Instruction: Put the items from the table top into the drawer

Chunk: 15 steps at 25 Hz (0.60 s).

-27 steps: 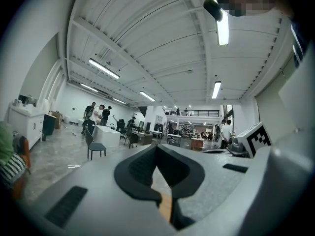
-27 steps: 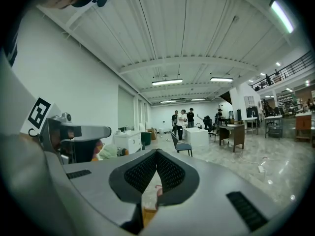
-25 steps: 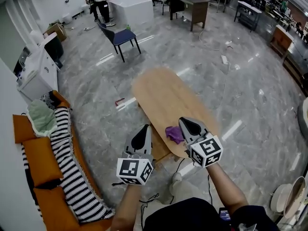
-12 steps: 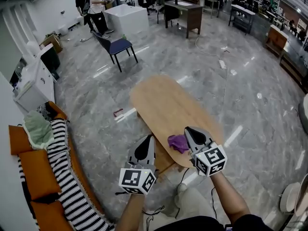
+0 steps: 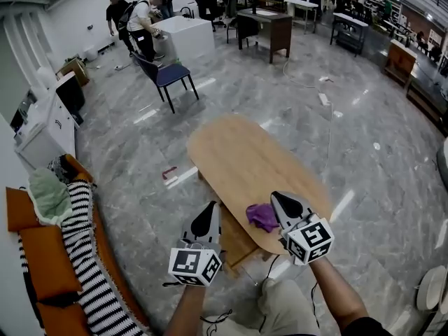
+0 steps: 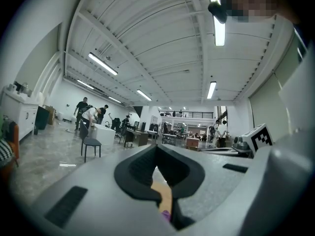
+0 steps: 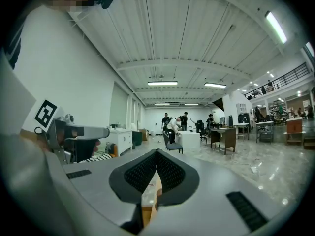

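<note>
- While both hands hold level above the near end, an oval wooden tabletop [image 5: 245, 152] stands on a glossy grey marble floor [image 5: 364, 138] in a big hall with white walls and strip lights.
- Its long axis runs from near right to far left; the far half of the wood is bare.
- On the left, an orange sofa [image 5: 42, 271] with a striped blanket [image 5: 84, 250] lines the wall, and a lane of floor lies between it and the tabletop's left edge, with a small red thing [image 5: 169, 173] in it.
- Right of the tabletop the floor is open; a cable with a power strip [image 5: 324, 98] lies farther off.
- Far away stand a blue chair [image 5: 168, 72], a white block [image 5: 189, 37], a dark desk [image 5: 262, 25] and several people [image 5: 143, 23].
- A purple item [image 5: 262, 215] lies on the tabletop just inside the near rounded edge, crumpled into a lump, so its long axis and heading cannot be told.
- Below that near edge a lower wooden part [image 5: 234, 242] shows; whether it is the drawer cannot be told.
- Left gripper [image 5: 208, 212] hangs off the tabletop's near left edge, clenched on nothing, its jaws meeting at the tip in the left gripper view [image 6: 157, 151].
- Right gripper [image 5: 281, 203] sits just right of the purple item, likewise clenched and empty [image 7: 156, 155].
</note>
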Tool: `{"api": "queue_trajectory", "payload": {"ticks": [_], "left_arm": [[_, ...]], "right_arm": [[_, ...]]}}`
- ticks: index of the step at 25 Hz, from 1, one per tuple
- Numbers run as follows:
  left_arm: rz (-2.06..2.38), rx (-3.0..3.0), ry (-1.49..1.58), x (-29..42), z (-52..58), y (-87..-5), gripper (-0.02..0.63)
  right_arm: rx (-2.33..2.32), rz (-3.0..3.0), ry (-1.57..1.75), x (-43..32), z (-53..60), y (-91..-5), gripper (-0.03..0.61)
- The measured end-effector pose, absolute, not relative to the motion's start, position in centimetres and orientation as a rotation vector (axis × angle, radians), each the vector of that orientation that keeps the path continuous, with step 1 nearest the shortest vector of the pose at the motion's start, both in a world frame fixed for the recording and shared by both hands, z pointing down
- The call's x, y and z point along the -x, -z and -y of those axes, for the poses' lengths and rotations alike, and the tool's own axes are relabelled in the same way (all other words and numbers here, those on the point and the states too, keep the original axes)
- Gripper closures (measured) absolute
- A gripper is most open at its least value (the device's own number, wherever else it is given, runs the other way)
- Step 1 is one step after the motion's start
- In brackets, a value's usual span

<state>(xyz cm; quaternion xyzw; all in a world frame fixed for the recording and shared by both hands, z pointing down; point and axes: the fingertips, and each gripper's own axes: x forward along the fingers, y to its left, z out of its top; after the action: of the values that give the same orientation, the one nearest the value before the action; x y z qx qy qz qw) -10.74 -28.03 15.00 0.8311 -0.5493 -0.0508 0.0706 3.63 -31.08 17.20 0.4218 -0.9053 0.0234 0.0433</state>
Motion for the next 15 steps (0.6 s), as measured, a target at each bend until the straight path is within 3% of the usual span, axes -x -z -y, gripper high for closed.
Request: {"api": "queue_trajectory", "payload": {"ticks": [15], "left_arm": [[1.632,-2.534,0.152,10.9,29.0,-24.2,0.616]], "right_arm": [[-1.332,2.762,-0.031,-3.6,32.6,-25.5,0.561]]}}
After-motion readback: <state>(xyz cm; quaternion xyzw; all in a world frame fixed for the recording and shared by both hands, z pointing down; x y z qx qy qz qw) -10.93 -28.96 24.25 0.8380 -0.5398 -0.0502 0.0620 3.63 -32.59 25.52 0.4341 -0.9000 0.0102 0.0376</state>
